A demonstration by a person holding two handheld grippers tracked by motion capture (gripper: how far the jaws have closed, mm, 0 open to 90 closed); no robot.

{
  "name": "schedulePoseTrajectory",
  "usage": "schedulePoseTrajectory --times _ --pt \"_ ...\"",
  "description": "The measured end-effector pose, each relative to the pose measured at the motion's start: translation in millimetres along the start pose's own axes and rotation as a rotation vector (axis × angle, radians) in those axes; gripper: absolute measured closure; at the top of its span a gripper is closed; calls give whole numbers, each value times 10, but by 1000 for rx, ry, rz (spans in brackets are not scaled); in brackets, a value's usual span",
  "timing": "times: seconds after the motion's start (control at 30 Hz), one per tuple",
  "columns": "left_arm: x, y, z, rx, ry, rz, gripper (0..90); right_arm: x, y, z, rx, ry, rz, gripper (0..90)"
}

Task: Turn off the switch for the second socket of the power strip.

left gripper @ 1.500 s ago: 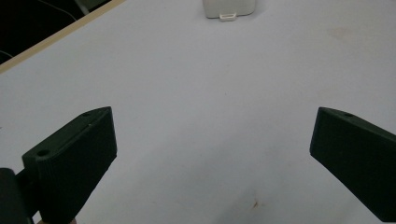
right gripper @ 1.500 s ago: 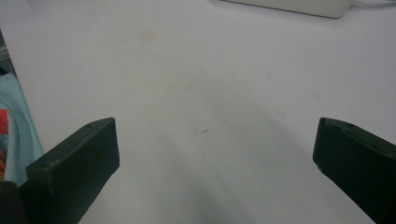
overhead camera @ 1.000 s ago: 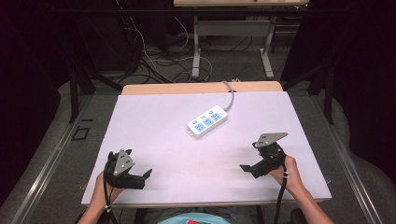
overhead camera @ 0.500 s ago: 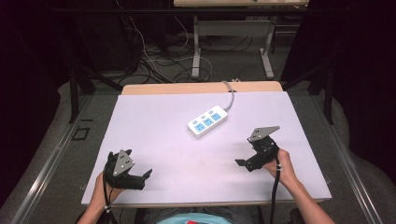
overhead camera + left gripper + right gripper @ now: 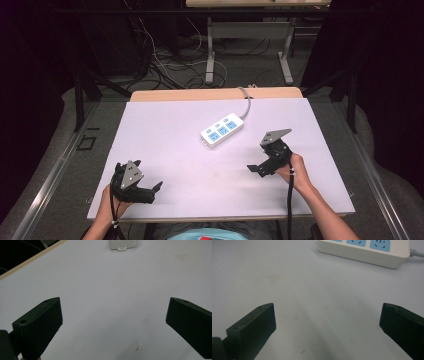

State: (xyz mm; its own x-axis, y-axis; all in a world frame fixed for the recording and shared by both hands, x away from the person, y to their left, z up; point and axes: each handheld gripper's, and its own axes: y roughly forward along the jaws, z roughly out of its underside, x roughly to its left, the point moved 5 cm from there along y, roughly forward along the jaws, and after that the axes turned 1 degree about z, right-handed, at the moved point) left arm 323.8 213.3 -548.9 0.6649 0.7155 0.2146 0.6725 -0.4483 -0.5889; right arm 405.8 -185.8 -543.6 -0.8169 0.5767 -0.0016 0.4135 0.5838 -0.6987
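My right gripper [image 5: 263,161] has crept toward the power strip [image 5: 222,130] ahead, jaws apart; left gripper [image 5: 145,186] likewise agape. Rigid, light, slick plastic: I'd pinch its long sides.

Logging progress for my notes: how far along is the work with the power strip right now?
Early stage. Nothing looks done: the power strip lies flat mid-table, untouched, its cable trailing off the far edge. In hand: the right gripper, open and empty, sits nearest the strip and faces it. The left gripper is open near the front edge. Left: the reach, the grasp and everything after.
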Motion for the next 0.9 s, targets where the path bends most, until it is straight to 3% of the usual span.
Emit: schedulePoseTrajectory --times 0.6,0.63,0.73,0.9 --pt "-8 0 1 0 0 1 6 -91 133 -118 18 1 -11 4" --pt "-9 1 0 -5 -4 0 6 -113 153 -132 8 -17 -11 5" --pt "-11 -2 2 -4 -3 1 6 -142 188 -152 32 11 -14 5" --pt "-7 2 4 -2 -2 -1 6 -183 247 -183 20 3 -15 6"
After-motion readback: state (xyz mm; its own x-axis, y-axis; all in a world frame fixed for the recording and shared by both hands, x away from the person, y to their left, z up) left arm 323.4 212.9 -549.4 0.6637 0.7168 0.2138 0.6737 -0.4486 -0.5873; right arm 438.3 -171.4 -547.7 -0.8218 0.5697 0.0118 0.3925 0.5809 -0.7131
